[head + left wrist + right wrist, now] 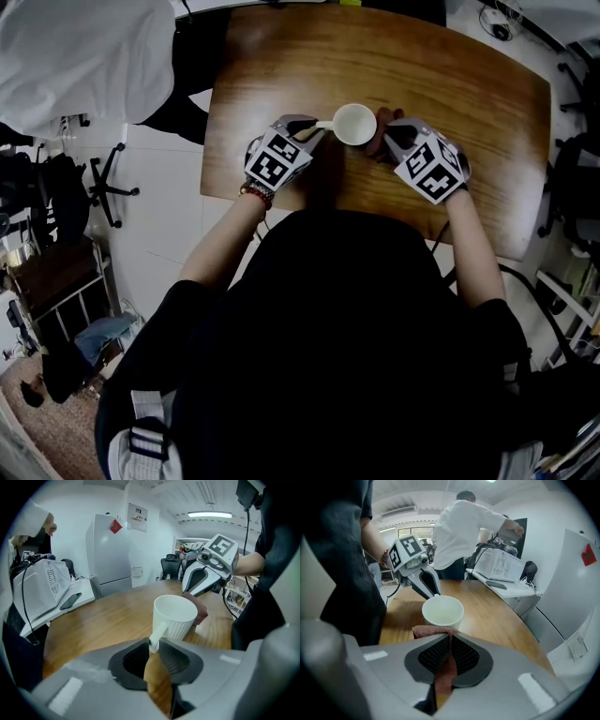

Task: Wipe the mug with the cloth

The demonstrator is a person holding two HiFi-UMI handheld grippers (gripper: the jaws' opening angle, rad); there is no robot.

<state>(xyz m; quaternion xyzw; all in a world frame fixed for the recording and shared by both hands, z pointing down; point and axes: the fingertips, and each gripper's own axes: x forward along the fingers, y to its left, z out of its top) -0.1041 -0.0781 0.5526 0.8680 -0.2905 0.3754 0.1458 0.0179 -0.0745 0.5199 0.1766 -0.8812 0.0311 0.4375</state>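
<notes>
A white ribbed mug (354,124) stands upright on the wooden table (469,94). My left gripper (314,127) is shut on the mug's handle (156,638) from the left. In the left gripper view the mug (174,616) rises just beyond the jaws. My right gripper (384,139) is shut on a reddish-brown cloth (440,667), and the cloth's folded edge (431,631) lies against the near side of the mug (443,611). From the left gripper view the cloth (199,609) shows behind the mug, under the right gripper (197,590).
A person in a white shirt (464,531) stands at the table's far side by a desk with papers (499,569). A white cabinet (110,550) and office chairs (168,566) stand beyond the table. A chair base (108,183) is on the floor at left.
</notes>
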